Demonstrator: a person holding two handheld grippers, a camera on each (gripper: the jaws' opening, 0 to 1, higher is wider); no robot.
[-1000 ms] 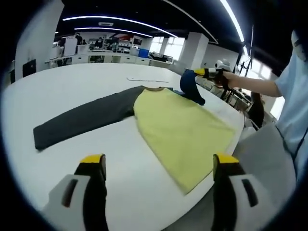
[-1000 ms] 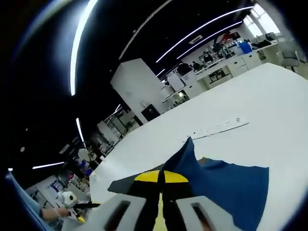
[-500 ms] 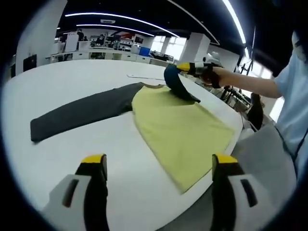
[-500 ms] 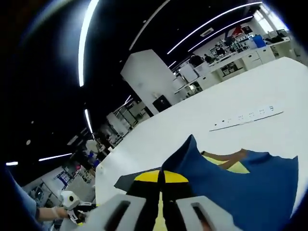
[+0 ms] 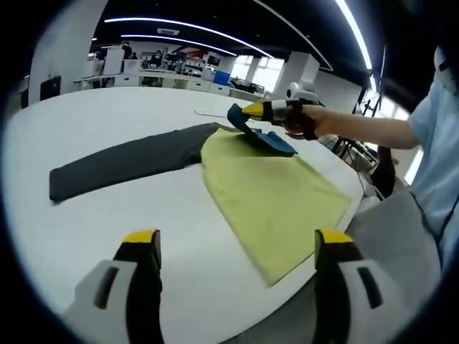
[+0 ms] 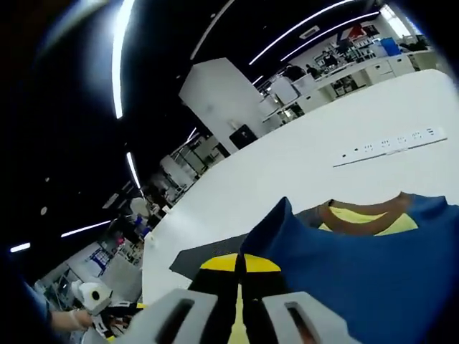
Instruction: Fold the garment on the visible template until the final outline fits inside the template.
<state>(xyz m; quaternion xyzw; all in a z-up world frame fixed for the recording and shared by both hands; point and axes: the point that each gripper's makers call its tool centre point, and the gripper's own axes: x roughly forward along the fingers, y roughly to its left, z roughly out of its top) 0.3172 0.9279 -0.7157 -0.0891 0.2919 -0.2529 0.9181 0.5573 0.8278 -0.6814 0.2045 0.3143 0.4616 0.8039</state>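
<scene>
**Right fingers pinched on blue sleeve, left fingers wide apart and empty**

Left gripper: I see its fingers spread wide in the left gripper view, with nothing between them. They hang above the near part of the white surface, touching nothing.

Right gripper: in its own view the yellow-tipped fingers are pressed together on a fold of the blue sleeve. The cloth peaks up right at the tips and drapes off to the right. In the left gripper view I see the same gripper coming in from the right, held in a person's hand, with the sleeve lifted off the surface at the pinch and its lower end lying over the upper part of the yellow body.

Garment: lies flat on the surface, yellow body panel running toward the near right edge, its corner close to the surface edge. The dark grey sleeve is stretched out flat to the left, well apart from both grippers. The brown collar shows just beyond the lifted blue sleeve in the right gripper view.

A white power strip lies on the surface beyond the collar, apart from the garment. I can't make out any template outline on the surface.
</scene>
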